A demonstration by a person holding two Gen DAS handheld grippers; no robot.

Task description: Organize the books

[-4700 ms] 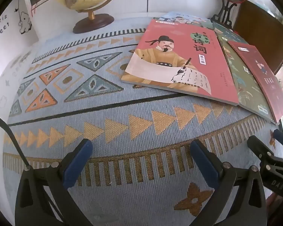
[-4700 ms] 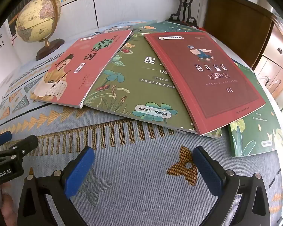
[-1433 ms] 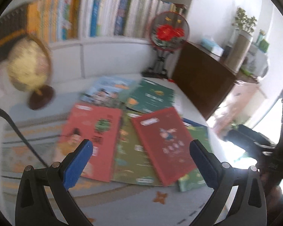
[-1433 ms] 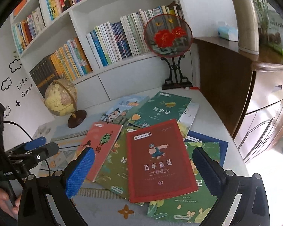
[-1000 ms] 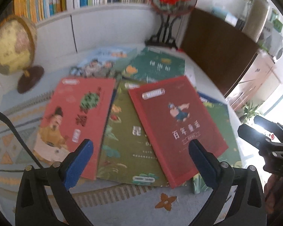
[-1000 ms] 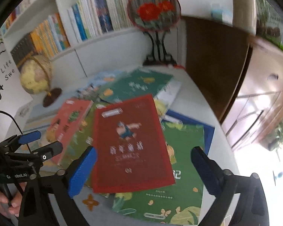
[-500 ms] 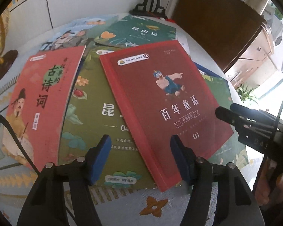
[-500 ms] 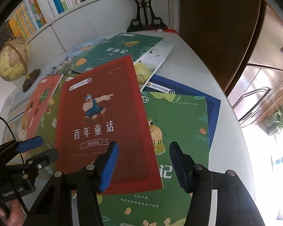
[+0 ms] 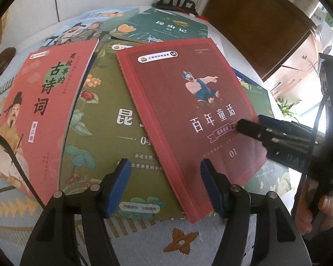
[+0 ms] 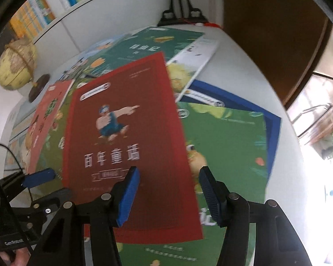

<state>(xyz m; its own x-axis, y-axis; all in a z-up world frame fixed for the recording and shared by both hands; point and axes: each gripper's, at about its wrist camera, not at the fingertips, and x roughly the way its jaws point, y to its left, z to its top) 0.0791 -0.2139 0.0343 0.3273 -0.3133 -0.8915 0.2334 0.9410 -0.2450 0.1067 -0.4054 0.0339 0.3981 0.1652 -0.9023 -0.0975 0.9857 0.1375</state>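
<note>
Books lie fanned and overlapping on my worktop (image 9: 211, 243), which is covered by a patterned cloth, and both of my tools hang over the same one — the dark red book (image 9: 188, 110) with the pointing cartoon figure, which lies on top of the pile. My left tool (image 9: 164, 184) stands half-open, its jaws having just narrowed from wide; its blue pads (image 9: 122, 186) straddle the red book's near-left corner and spine edge, and I cannot tell whether they touch the cover, but nothing is pinched between them. My right tool (image 10: 168, 195) is likewise at a middling gap after just narrowing, its left pad above the red cover and its right pad above the bright green book (image 10: 228, 150) beside it, gripping nothing I can see. Under the red book lies an olive-green book (image 9: 104, 128) with clover and a ladybird, and to its left a salmon-pink book (image 9: 40, 115) showing a bearded scholar overlaps that one. Farther back I see a dark teal book (image 9: 166, 28) and a pale blue illustrated book (image 9: 84, 26), and a blue book (image 10: 244, 102) peeks out under the bright green one. A globe (image 10: 17, 64) stands at the far left, and a black stand's feet (image 10: 179, 13) sit at the back — beside a brown wooden cabinet (image 10: 266, 33).
</note>
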